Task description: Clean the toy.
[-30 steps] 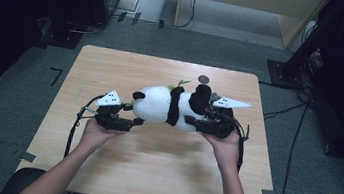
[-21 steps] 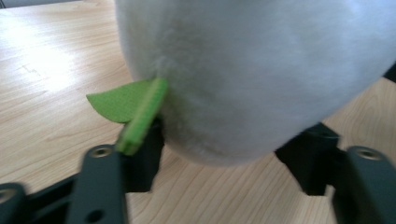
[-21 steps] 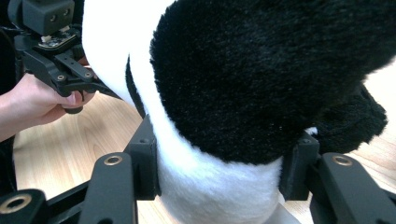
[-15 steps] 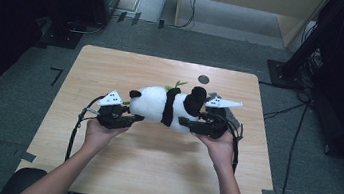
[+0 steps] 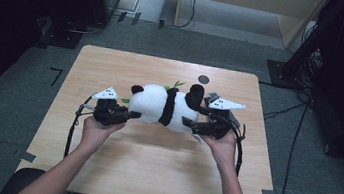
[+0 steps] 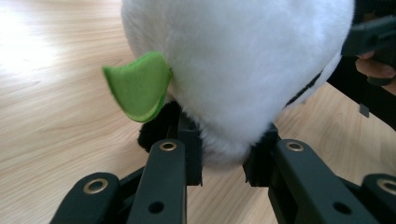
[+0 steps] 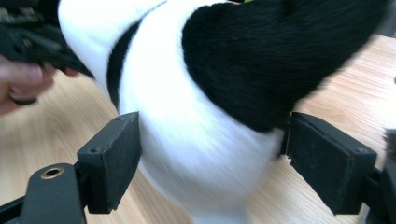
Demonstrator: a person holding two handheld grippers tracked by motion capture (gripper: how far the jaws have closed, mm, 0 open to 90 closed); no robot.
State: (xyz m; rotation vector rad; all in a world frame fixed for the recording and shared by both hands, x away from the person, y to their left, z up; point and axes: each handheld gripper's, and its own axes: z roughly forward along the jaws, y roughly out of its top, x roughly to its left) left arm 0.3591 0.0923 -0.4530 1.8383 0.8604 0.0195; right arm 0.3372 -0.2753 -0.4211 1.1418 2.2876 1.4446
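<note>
A black-and-white panda plush lies on its side across the wooden table, with green felt leaves on it. My left gripper is at its white head end; the jaws have just been closing and now pinch the white fur beside a green leaf. My right gripper is at the rear end, and its jaws have just been opening. In the right gripper view they stand wide on either side of the plush body, the pads barely brushing the fur.
A small dark round spot marks the table behind the plush. Bare wood lies in front of the hands. Cables trail from both grippers, and dark stands and cables sit on the floor around the table.
The plush and both hands have shifted a little to the left. The left jaws have closed onto the head end. The right jaws have spread wider around the rear.
</note>
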